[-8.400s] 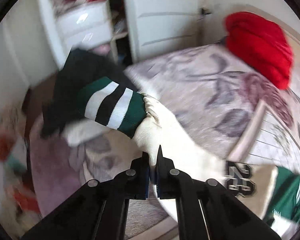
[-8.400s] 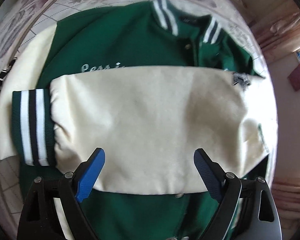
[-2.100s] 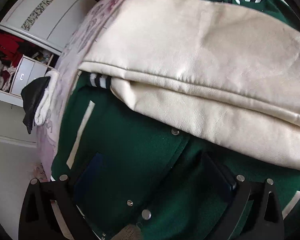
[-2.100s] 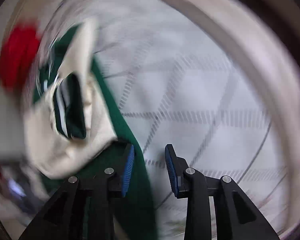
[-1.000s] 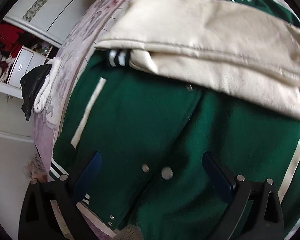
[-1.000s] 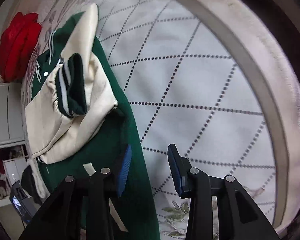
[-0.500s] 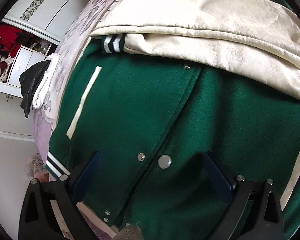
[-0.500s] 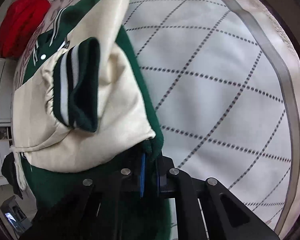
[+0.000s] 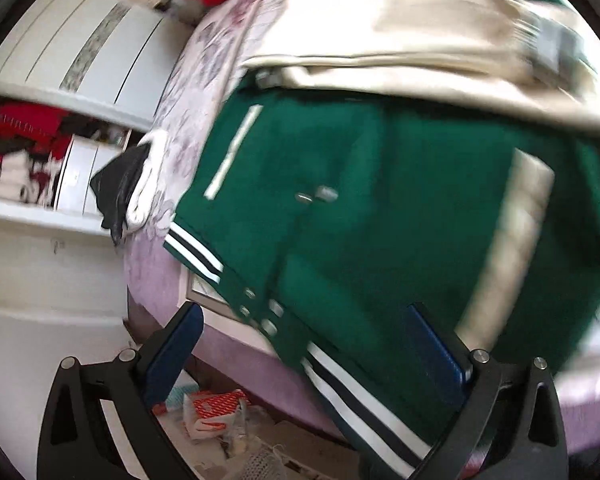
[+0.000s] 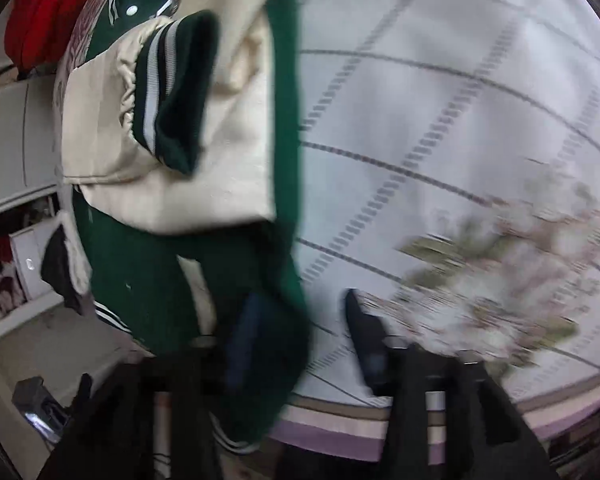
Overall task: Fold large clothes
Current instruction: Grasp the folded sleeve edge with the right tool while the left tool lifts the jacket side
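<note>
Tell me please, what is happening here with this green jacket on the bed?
A person with a two-finger tool in each hand is folding a green varsity jacket on a bed. Both cream sleeves already lie folded across its chest. The left tool is open, its fingers apart at the striped hem, which hangs near the bed's edge. The right tool is open too, at the jacket's side edge, gripping nothing. The bottom half is not yet folded up.
</note>
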Demonstrator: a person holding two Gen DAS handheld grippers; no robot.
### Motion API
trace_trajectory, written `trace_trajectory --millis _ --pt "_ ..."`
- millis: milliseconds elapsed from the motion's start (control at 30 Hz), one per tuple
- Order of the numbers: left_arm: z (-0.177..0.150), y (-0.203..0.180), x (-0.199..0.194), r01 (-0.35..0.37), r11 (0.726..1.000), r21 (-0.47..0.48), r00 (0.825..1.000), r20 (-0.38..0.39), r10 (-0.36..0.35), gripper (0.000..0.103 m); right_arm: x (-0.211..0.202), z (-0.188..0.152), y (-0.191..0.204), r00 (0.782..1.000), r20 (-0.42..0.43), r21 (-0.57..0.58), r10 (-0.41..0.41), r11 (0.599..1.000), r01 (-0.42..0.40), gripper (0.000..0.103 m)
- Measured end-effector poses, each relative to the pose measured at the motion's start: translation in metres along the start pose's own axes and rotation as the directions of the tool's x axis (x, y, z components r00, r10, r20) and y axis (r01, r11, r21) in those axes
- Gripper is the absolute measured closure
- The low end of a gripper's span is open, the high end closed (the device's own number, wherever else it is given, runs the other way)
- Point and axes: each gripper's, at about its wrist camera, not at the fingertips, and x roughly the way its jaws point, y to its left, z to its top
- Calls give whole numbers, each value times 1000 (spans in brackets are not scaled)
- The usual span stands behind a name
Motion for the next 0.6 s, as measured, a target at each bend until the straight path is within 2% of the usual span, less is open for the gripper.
trace_trajectory --millis 67,167,233,300,467,600 --pt "-21 -39 -21 -65 990 128 995 78 55 0 -18 -15 -22 1000 23 1 -12 1000 12 39" --pt "-57 -102 -35 -177 925 335 975 188 119 0 -32 -29 -50 995 43 19 -86 996 86 39" --pt "-74 -132 -29 -207 885 417 970 206 130 0 -32 -35 -65 991 41 26 -130 991 129 39" --pt "-82 -149 -13 -220 859 462 971 186 149 0 -29 -37 -74 987 44 22 -157 988 156 39" --pt "-77 -152 8 -228 845 483 972 157 173 0 -23 -38 -76 982 82 -20 -172 984 174 39" --pt "-85 -143 -4 -126 869 479 992 69 106 0 -26 -33 -73 988 92 11 -127 992 127 39"
